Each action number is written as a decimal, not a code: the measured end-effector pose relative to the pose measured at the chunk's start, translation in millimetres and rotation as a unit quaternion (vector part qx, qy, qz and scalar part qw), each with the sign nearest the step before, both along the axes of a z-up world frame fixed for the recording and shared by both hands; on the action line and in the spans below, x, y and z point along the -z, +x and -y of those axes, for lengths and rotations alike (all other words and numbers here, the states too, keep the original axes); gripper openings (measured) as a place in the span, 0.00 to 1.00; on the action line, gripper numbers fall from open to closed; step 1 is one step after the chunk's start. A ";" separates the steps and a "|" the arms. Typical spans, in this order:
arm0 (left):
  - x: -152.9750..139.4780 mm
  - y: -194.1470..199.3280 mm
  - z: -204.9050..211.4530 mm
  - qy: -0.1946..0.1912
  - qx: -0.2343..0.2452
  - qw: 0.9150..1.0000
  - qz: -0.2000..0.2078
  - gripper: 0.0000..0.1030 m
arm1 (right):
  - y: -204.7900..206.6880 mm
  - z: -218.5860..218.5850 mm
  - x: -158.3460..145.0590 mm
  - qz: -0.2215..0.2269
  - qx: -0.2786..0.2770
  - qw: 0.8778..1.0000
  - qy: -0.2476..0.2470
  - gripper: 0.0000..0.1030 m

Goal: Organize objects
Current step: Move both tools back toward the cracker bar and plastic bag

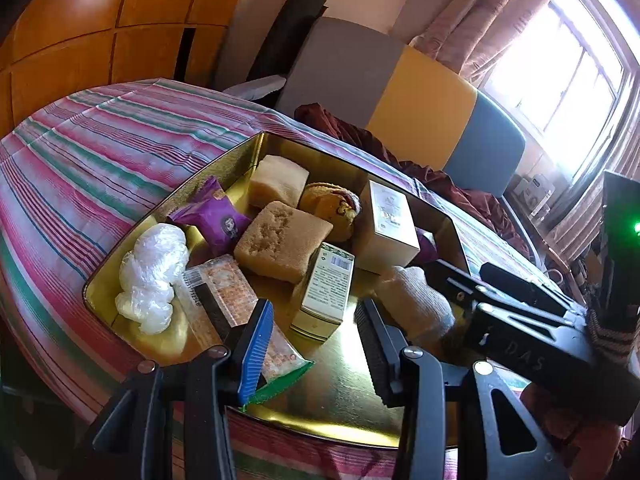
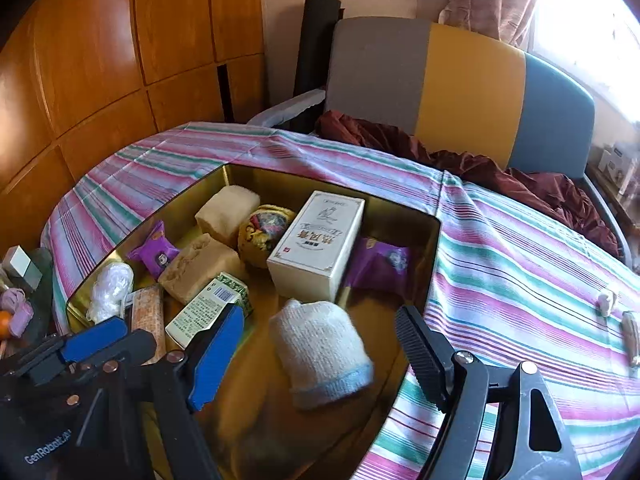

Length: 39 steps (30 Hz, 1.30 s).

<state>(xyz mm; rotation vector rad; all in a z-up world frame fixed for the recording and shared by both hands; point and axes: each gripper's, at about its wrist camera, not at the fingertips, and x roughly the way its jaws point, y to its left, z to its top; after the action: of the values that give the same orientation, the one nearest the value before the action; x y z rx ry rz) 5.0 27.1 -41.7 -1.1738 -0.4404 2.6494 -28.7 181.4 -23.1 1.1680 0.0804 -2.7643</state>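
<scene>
Nearest in the right wrist view, the right gripper stands wide open, its blue pad on one side and black ribbed pad on the other, and the rolled white sock lies between them on the floor of the gold tray, touched by neither pad (its outline is slightly blurred). The black finger hangs over the tray's right wall, where the striped cloth begins. The left gripper hovers over the tray's near end, partly open with nothing between its fingers; the orange patterned packet lies under its blue pad.

Just beyond the sock stand the green-and-white carton and the larger white box, with a purple sachet squeezed against the right wall. Bare gold floor shows only around the sock and toward the near rim. Farther back lie two tan sponge-like blocks, a patterned round pouch, a second purple sachet and a crumpled clear plastic bag. Past the tray the cloth runs open to the far edge.
</scene>
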 end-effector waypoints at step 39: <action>-18.2 30.2 -219.1 -0.060 0.304 0.951 0.001 0.58 | 76.4 -284.9 53.2 0.064 0.263 0.963 0.012 0.81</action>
<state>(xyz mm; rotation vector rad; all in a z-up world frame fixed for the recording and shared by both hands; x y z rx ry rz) 35.2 246.2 -23.5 -1.1174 0.0866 2.1537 47.7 466.2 -76.3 1.5643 -0.2488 -3.1193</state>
